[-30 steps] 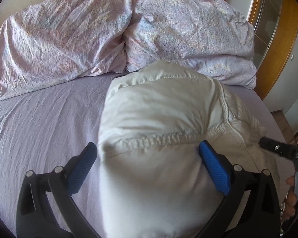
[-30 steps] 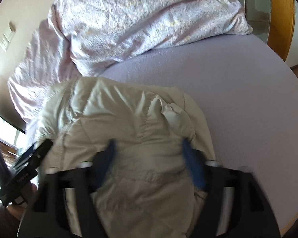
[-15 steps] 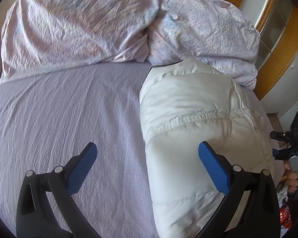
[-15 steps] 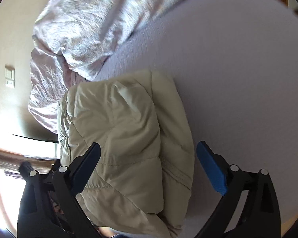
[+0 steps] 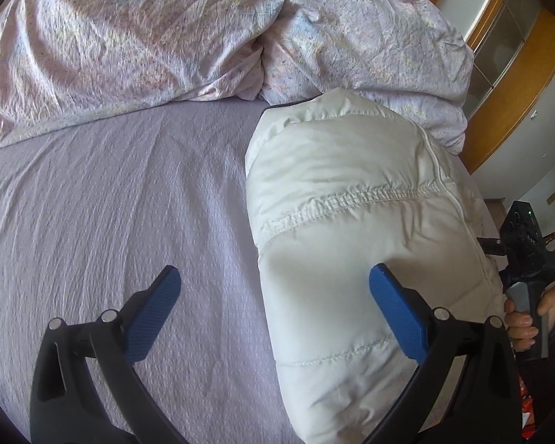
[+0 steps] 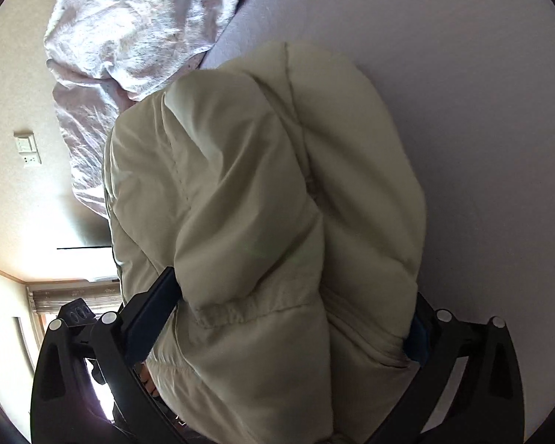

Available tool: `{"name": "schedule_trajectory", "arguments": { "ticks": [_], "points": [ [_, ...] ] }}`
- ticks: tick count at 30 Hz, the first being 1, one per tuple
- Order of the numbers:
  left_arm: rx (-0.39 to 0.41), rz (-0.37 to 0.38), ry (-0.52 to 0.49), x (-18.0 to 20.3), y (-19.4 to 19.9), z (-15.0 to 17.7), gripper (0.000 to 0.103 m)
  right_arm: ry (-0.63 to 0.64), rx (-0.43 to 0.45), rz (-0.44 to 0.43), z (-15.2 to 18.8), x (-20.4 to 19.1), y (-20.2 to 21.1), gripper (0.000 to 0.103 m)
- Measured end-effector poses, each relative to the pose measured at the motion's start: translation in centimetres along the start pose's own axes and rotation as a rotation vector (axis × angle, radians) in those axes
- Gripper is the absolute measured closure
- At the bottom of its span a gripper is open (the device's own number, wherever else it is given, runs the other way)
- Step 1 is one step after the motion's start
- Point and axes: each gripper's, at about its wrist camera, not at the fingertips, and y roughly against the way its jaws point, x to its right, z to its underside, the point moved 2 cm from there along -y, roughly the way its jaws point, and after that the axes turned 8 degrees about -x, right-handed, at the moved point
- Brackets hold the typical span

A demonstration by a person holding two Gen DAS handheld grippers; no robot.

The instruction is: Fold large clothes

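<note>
A cream puffy jacket point(image 5: 351, 222) lies folded into a thick bundle on the lilac bed sheet point(image 5: 111, 203). My left gripper point(image 5: 274, 269) is open above the bundle's left edge. Its right pad point(image 5: 396, 314) is over the jacket and its left pad point(image 5: 159, 310) over bare sheet. At the right edge a hand point(image 5: 518, 323) holds the right gripper's black body point(image 5: 525, 251). In the right wrist view the jacket point(image 6: 259, 185) bulges up between the wide jaws of my right gripper point(image 6: 294, 285). It hides most of the right pad point(image 6: 420, 333). I see no squeeze.
A crumpled pale floral duvet point(image 5: 129, 37) is heaped along the far side of the bed, touching the jacket's far end. Wooden wardrobe framing point(image 5: 518, 74) stands past the bed's right edge. The right wrist view is rolled sideways, with a wall switch point(image 6: 27, 151) at left.
My left gripper slid left off the jacket's middle, then held still. The right gripper rolled sideways and sank until the bundle filled the gap between its jaws, which widened.
</note>
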Motion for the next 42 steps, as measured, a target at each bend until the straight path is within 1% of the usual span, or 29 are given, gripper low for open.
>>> {"name": "schedule_trajectory", "arguments": {
  "ticks": [2, 5, 9, 13, 18, 22, 24, 29, 30, 32, 35, 42],
  "points": [
    [-0.008, 0.023, 0.010, -0.4, -0.1, -0.1, 0.002, 0.010, 0.010, -0.021, 0.3, 0.0, 0.1, 0.013],
    [-0.024, 0.059, 0.025, -0.8, -0.5, -0.3, 0.002, 0.022, 0.024, -0.039, 0.5, 0.1, 0.4, 0.023],
    [-0.047, 0.114, 0.049, -1.1, -1.3, -0.7, 0.002, 0.019, 0.031, -0.043, 0.8, 0.2, 0.6, 0.024],
    [-0.080, 0.196, 0.081, -1.1, -2.4, -1.0, 0.002, 0.014, 0.035, -0.046, 1.0, 0.0, 0.5, 0.024],
    [-0.125, 0.287, 0.097, -0.3, -4.0, -1.2, 0.002, 0.011, 0.035, -0.052, 0.7, 0.0, 0.1, 0.024],
    [-0.143, 0.338, 0.107, 0.4, -4.9, -1.4, 0.002, 0.011, 0.035, -0.058, 0.7, 0.2, 0.1, 0.024],
    [-0.141, 0.349, 0.114, 0.6, -5.2, -1.5, 0.002, 0.012, 0.039, -0.067, 0.5, 0.3, 0.0, 0.026],
    [-0.130, 0.369, 0.121, 0.4, -4.5, -2.2, 0.023, 0.044, 0.060, -0.097, 0.5, 0.0, 0.4, 0.038],
    [-0.128, 0.367, 0.119, 0.3, -4.3, -2.3, 0.025, 0.051, 0.062, -0.103, 0.4, -0.2, 0.4, 0.040],
    [-0.121, 0.362, 0.115, -0.1, -3.8, -2.9, 0.030, 0.070, 0.067, -0.116, 0.2, -1.0, 0.3, 0.046],
    [-0.101, 0.342, 0.115, -1.1, -2.8, -3.8, 0.033, 0.103, 0.068, -0.136, -0.3, -2.6, -0.4, 0.051],
    [-0.029, 0.304, 0.153, -4.9, -0.6, -6.6, 0.035, 0.153, 0.050, -0.171, -2.4, -6.4, -3.3, 0.054]
  ]
}}
